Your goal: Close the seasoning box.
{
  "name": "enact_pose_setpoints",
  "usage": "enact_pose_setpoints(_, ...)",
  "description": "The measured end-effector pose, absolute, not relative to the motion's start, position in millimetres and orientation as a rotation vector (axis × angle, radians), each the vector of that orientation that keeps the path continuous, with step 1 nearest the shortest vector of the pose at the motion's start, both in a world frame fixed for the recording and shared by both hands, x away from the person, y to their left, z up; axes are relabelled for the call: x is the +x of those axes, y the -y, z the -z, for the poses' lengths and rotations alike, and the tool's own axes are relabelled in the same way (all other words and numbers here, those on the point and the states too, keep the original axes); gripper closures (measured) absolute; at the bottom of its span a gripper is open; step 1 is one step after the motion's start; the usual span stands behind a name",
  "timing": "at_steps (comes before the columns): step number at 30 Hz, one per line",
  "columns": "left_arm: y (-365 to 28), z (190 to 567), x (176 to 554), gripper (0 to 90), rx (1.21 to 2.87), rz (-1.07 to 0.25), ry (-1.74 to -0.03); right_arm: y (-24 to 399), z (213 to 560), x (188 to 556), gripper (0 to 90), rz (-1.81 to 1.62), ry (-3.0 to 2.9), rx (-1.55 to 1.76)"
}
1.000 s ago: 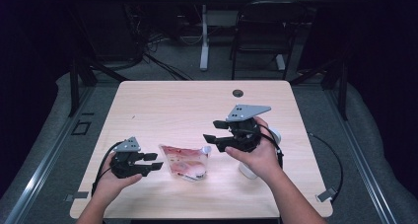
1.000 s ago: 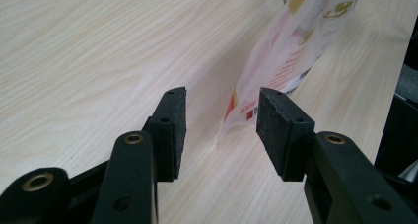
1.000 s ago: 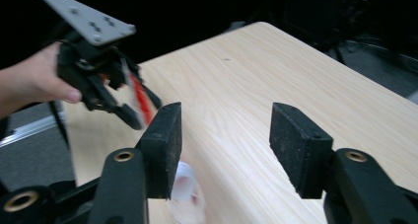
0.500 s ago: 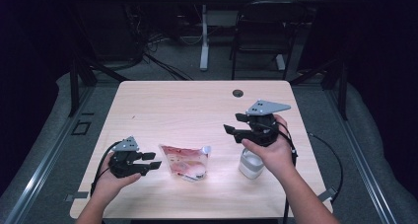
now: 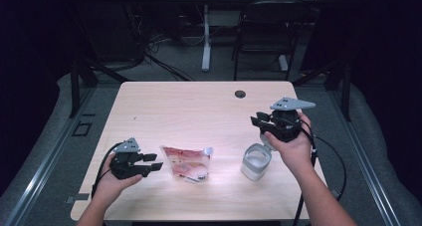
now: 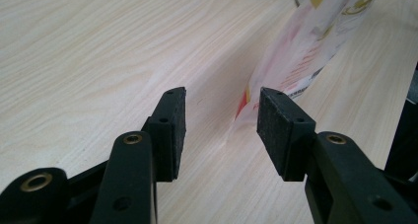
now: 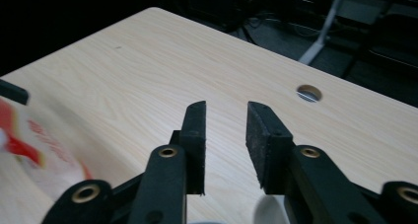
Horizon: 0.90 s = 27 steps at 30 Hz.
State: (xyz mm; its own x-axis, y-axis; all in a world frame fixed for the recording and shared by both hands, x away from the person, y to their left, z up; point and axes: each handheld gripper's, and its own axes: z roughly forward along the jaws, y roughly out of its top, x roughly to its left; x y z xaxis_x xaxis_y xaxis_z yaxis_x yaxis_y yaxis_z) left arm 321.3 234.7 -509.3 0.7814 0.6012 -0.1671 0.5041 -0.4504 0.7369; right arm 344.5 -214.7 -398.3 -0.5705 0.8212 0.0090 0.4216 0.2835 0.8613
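L tongs spread, pouch just beside tips; R tongs empty, just been closing, above jar.

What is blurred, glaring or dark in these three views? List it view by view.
High view: table well lit, surroundings nearly black, a bright glare patch on the wood beside the pouch. Left gripper view: jaws sharp, the pouch beyond them soft and washed out. Right gripper view: the pouch at the left edge smeared by blur, background dark.
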Motion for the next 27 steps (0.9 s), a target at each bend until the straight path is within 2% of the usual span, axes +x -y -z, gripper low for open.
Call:
enact_pose_setpoints(6,-235.4,510.4,321.8,54.4,2.131,-0.148,-0.825,235.2,406.3,348.0,83.6,-1.166,-2.081,1.191)
enact_pose_setpoints(12,-234.8,510.8,321.6,54.2,2.131,-0.149,-0.827,251.5,414.9,350.0,90.0,-1.123,-2.053,1.251)
enact_pose_setpoints(27,-236.0,511.0,322.2,54.2,2.138,-0.15,-0.828,268.1,431.2,347.0,90.0,-1.102,-2.044,1.32)
